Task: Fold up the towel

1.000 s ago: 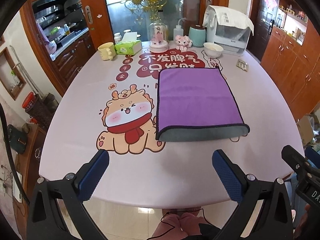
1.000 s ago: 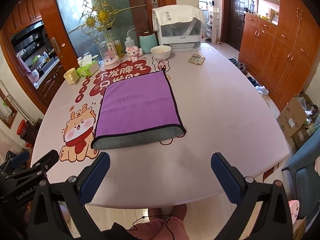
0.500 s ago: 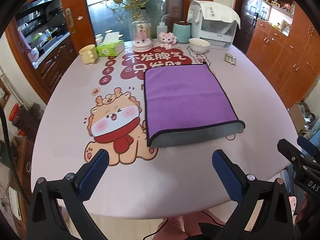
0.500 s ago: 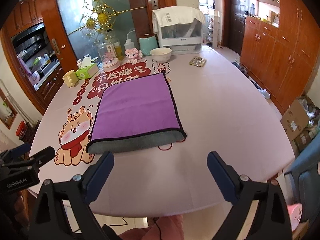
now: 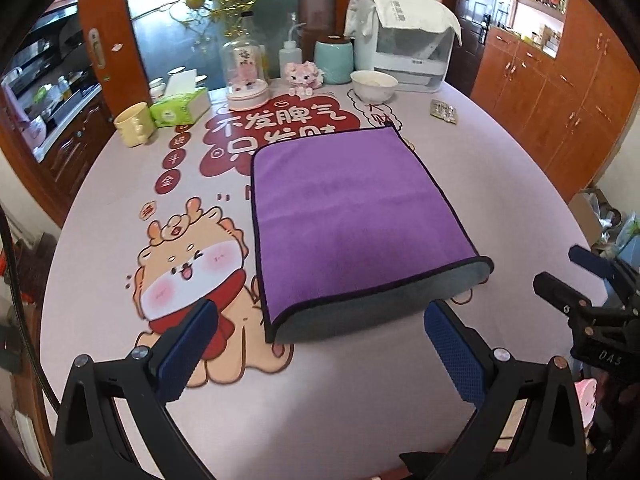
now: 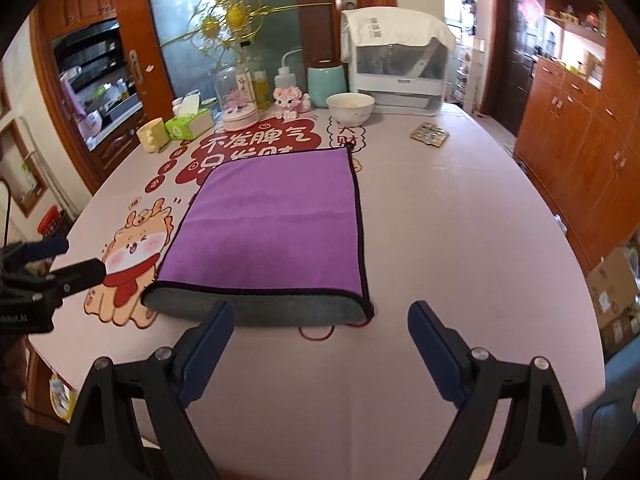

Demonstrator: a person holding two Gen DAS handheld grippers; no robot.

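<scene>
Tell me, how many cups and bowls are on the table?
2. A yellow cup sits at the far left beside the tissue box; a white bowl sits far back. More might hide behind things.

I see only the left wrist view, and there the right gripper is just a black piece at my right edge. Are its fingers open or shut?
Observer: Open. In the right wrist view, the right gripper has its fingers wide apart, with nothing between them.
Operator: Where does it point?
Observer: At the near gray edge of the towel. The towel's near right corner lies between the fingers, closer to the right one.
Operator: Does it touch the towel?
Observer: The tip of its left finger overlaps the gray edge in the picture. I cannot tell if there is contact.
</scene>
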